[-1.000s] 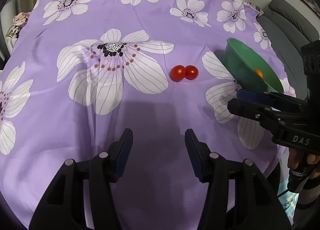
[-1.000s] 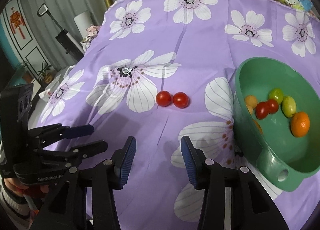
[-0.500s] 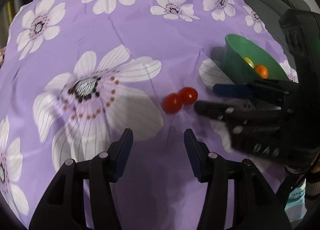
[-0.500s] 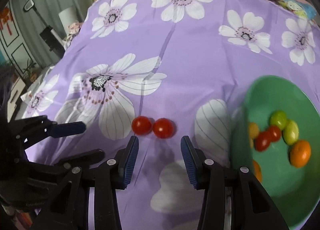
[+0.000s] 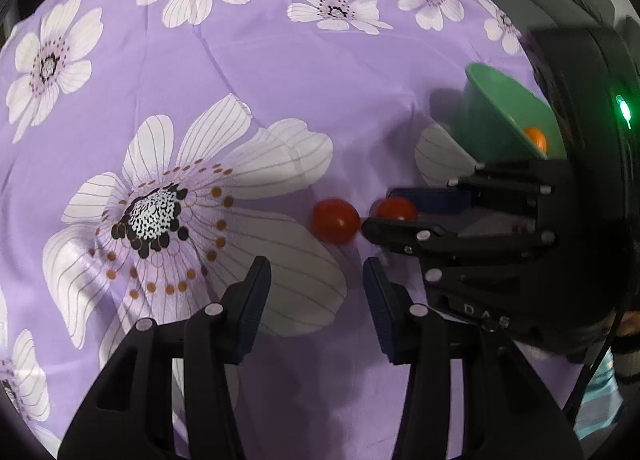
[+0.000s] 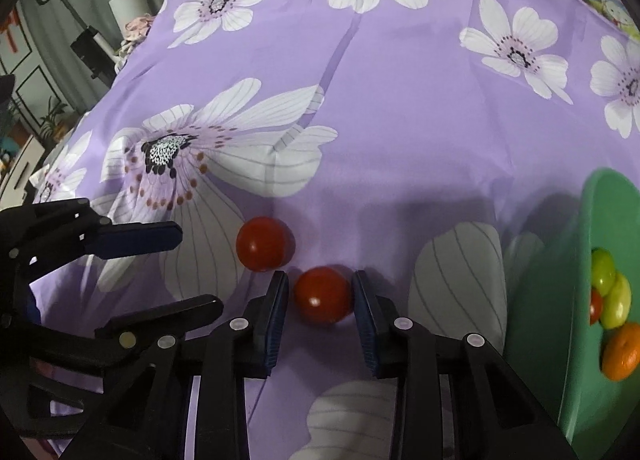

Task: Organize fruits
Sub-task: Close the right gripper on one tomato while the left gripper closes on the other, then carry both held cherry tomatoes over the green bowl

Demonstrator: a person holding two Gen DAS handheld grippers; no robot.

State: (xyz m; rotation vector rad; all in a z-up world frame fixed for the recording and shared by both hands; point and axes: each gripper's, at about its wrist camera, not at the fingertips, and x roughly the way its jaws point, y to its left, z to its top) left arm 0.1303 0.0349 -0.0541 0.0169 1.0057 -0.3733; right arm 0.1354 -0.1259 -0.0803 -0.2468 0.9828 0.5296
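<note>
My left gripper (image 5: 316,288) hangs spread just short of the left tomato (image 5: 335,220) on the purple cloth (image 5: 280,71). My right gripper (image 6: 320,294) has just closed on the right tomato (image 6: 323,294) (soft, so I squeeze gently), lift straight, then carry it to the green bowl (image 6: 560,300).

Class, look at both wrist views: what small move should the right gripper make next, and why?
Probably lift. The right gripper has just closed its jaws on the nearer red tomato, which sits on the purple cloth. The green bowl of fruit stands just to the right, so raising the tomato clear comes first.
</note>
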